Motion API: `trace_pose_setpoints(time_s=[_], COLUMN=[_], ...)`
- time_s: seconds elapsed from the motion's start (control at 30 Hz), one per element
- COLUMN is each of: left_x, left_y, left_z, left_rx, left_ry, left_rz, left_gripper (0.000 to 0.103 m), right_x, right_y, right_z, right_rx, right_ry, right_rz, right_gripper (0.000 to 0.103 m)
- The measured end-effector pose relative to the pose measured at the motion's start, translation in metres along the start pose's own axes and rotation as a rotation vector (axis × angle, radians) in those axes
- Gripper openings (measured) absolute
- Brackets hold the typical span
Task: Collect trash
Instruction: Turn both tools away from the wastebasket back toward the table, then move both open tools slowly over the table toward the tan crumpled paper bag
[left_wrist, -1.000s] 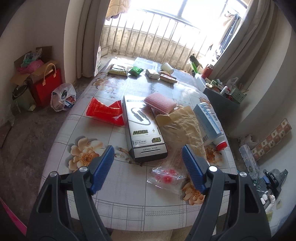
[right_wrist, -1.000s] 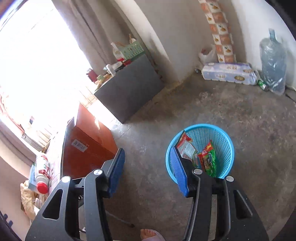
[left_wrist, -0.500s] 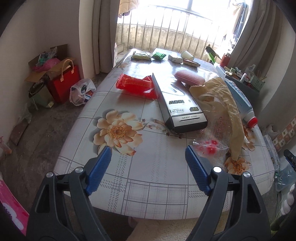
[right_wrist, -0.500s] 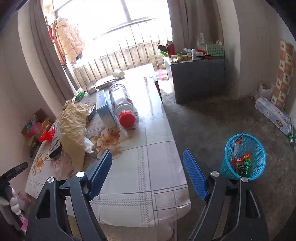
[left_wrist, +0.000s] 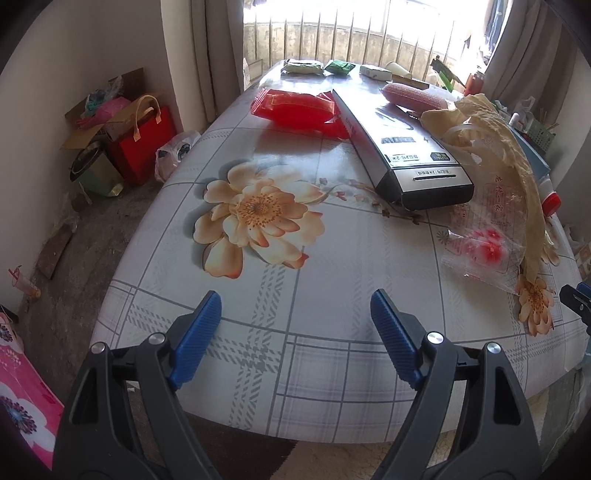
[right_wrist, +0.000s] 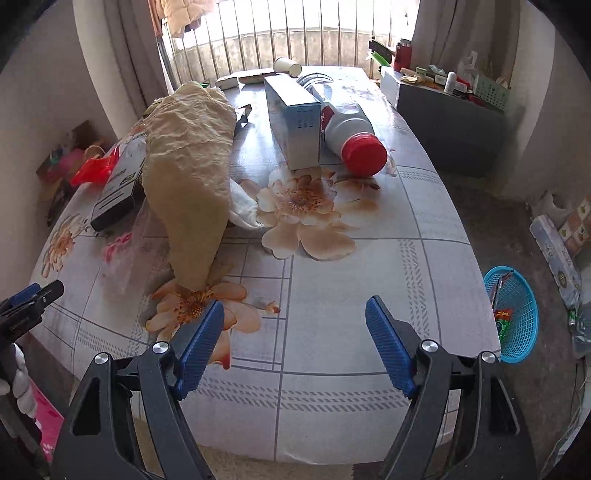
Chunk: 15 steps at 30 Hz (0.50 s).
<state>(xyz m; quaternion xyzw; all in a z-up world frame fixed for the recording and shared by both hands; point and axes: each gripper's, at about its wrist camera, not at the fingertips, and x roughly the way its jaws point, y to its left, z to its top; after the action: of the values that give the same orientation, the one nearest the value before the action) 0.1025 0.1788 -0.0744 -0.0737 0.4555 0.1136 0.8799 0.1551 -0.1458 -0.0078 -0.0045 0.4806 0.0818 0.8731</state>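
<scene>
Over the near edge of the floral tablecloth (left_wrist: 280, 354), left-wrist view: left gripper (left_wrist: 295, 321) w/ jaws apart, just been widening, nothing btwn them; clear wrapper w/ red print (left_wrist: 480, 251) lies right of it, beside a black-and-silver box (left_wrist: 413, 162) and a red packet (left_wrist: 295, 109). Right-wrist view: right gripper (right_wrist: 294, 325) jaws apart and empty, having just opened; crumpled tan paper bag (right_wrist: 188, 162) ahead-left, red-capped bottle (right_wrist: 351, 136) and blue-white carton (right_wrist: 295, 122) farther back, blue trash basket (right_wrist: 517, 314) w/ wrappers on the floor at right.

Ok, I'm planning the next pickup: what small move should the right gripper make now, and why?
Probably ease the right gripper forward and left toward the crumpled brown paper bag: its fingers stand open and empty over bare tablecloth, and that bag is the nearest trash.
</scene>
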Motion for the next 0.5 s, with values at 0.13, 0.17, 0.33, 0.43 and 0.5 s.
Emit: trace_pose_setpoints(time_s=[0.13, 0.17, 0.33, 0.43, 0.5], left_x=[0.003, 0.004, 0.008, 0.011, 0.011], left_y=[-0.005, -0.006, -0.006, -0.006, -0.006], left_z=[0.0, 0.0, 0.003, 0.005, 0.005], left_rx=[0.052, 0.059, 0.048, 0.047, 0.048], left_ry=[-0.007, -0.013, -0.02, -0.019, -0.014], left_rz=[0.019, 0.019, 0.021, 0.02, 0.02], left_gripper=[0.083, 0.084, 0.092, 0.094, 0.095], right_x=[0.008, 0.01, 0.014, 0.017, 0.02], right_y=[0.0, 0.0, 0.005, 0.008, 0.01], right_z=[-0.001, -0.002, 0.002, 0.004, 0.005], right_rx=[0.002, 0.004, -0.003, -0.004, -0.001], right_ry=[0.023, 0.026, 0.027, 0.025, 0.028], right_rz=[-0.024, -0.027, -0.048, -0.055, -0.052], right_gripper=[0.077, 0.077, 0.077, 0.079, 0.084])
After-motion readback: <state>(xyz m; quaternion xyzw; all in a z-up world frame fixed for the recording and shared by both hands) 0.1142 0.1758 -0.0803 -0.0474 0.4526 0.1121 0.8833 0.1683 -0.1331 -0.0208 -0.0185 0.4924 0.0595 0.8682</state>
